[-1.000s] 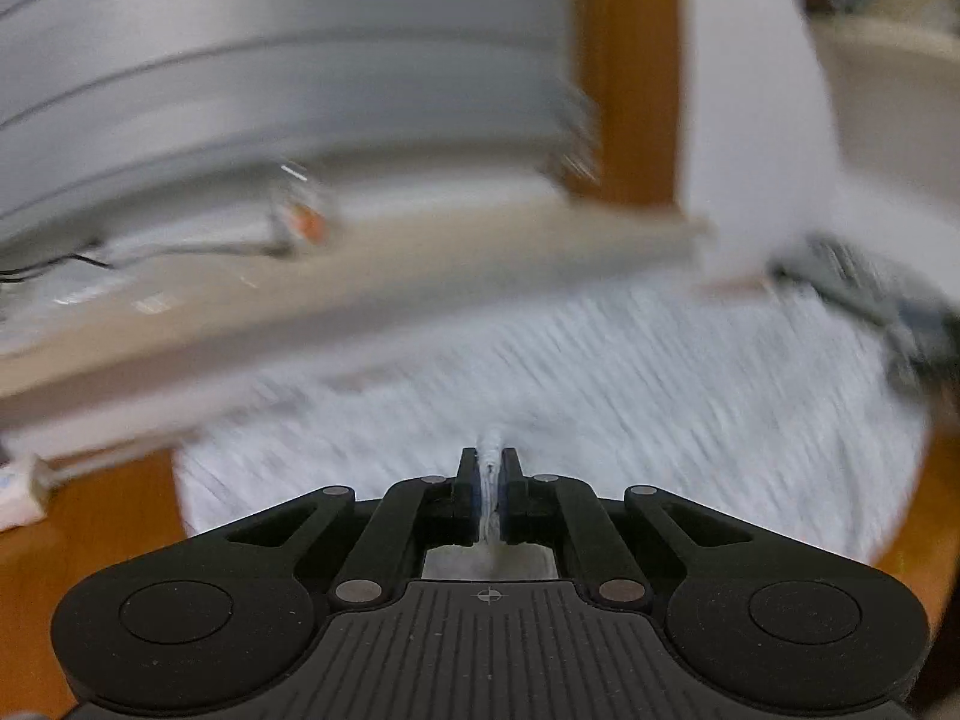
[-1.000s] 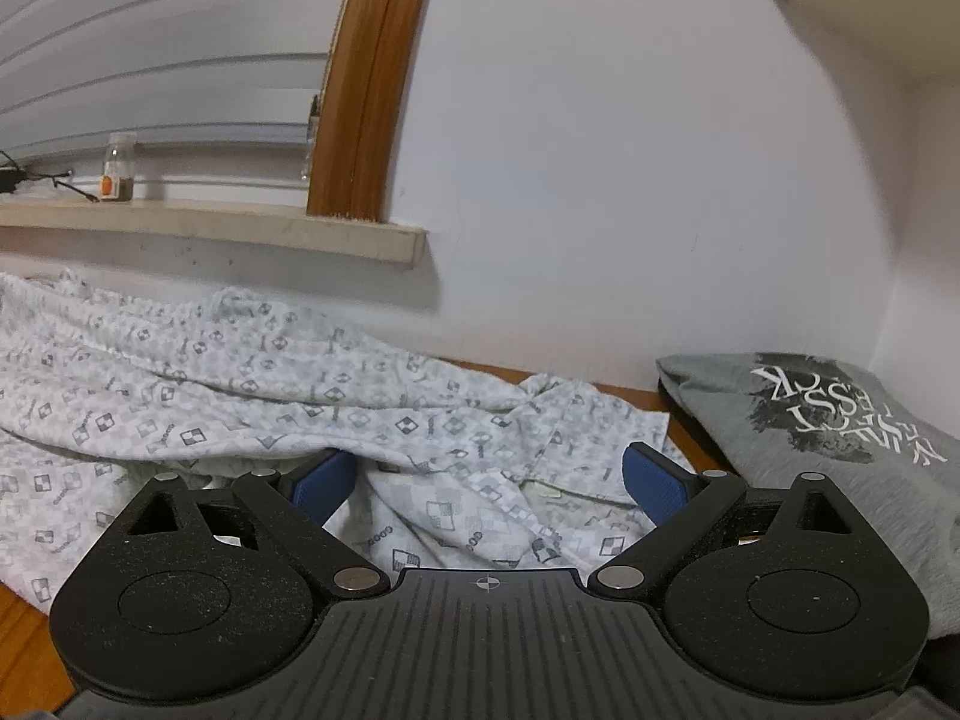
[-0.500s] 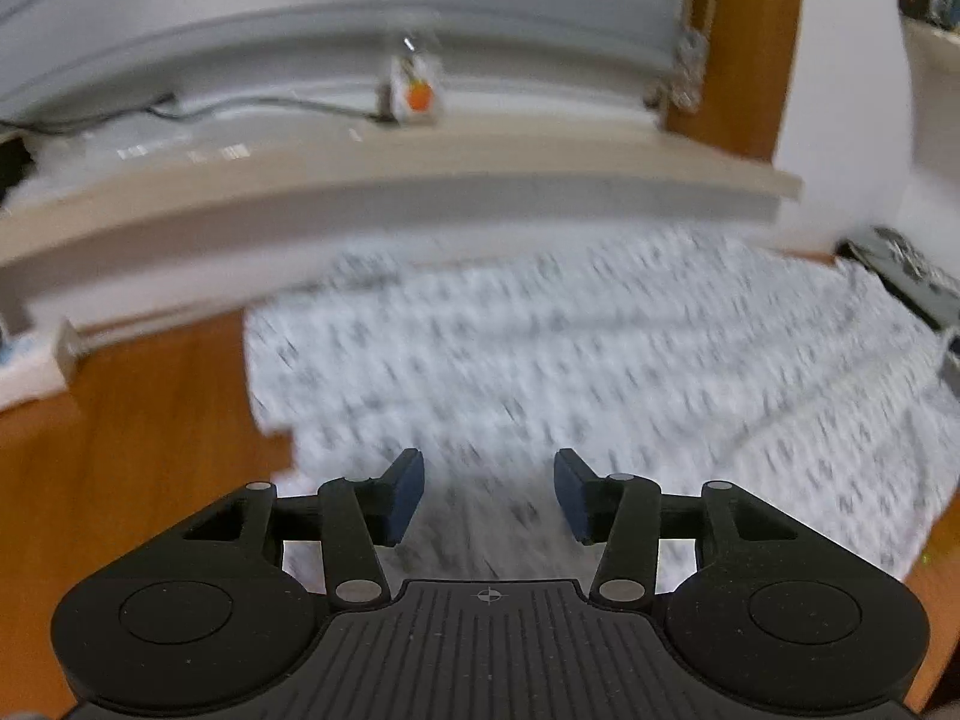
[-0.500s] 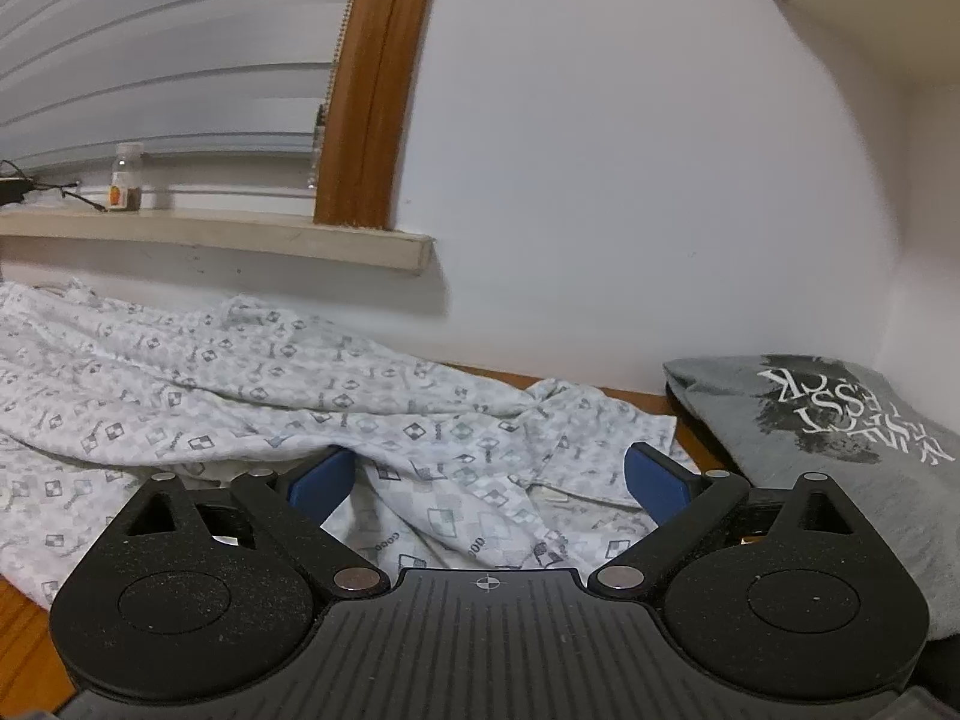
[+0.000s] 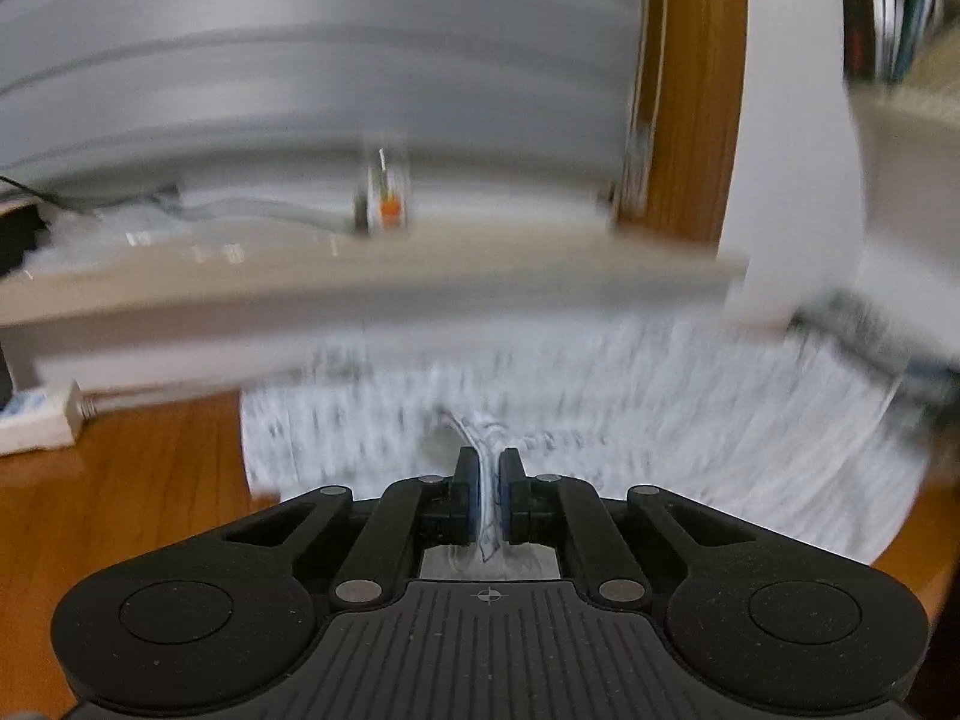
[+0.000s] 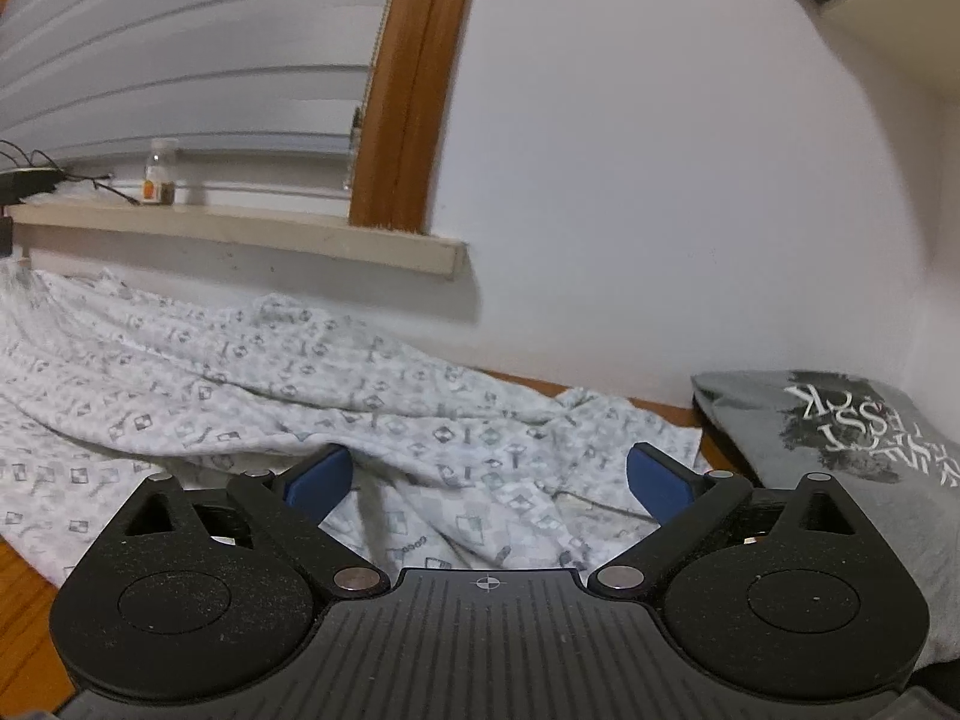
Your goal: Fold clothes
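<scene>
Left gripper (image 5: 492, 483) pinches the shirt (image 6: 252, 384) at frame centre; right gripper (image 6: 489, 474) gapes, empty; shirt lies spread and rumpled, folding evidently unfinished.

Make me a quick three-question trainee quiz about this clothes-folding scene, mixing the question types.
1. True or false: the left tool is shut on a pinch of the patterned white garment.
2. Multiple choice: the right tool is A) shut on the garment, B) open above the garment, C) shut on the grey printed shirt.
3. Fill in: the small bottle with the orange label stands on the window ____.

Key: 1 true; 2 B; 3 sill.
</scene>
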